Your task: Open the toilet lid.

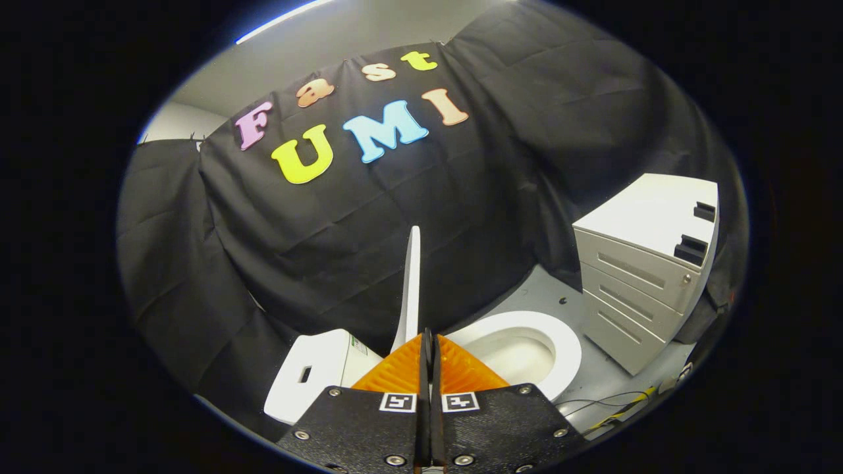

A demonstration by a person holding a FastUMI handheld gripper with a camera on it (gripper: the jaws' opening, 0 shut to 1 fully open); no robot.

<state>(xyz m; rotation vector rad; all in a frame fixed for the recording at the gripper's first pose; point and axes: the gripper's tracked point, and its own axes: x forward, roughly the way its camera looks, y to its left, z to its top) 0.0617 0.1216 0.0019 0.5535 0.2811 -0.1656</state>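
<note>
The white toilet lid [411, 289] stands raised and nearly upright, seen edge-on just ahead of my fingers. Its lower end passes behind the left fingertip. To its right lies the open seat ring with the white bowl [527, 349] exposed. The white tank [316, 375] sits to the left of the lid. My gripper [428, 337] is shut, the two fingers pressed together with nothing visible between them. Whether a fingertip touches the lid's edge I cannot tell.
A white drawer cabinet [642, 270] stands on the grey floor right of the toilet. Loose cables [612, 405] lie on the floor in front of it. Black cloth walls close in behind the tank and lid.
</note>
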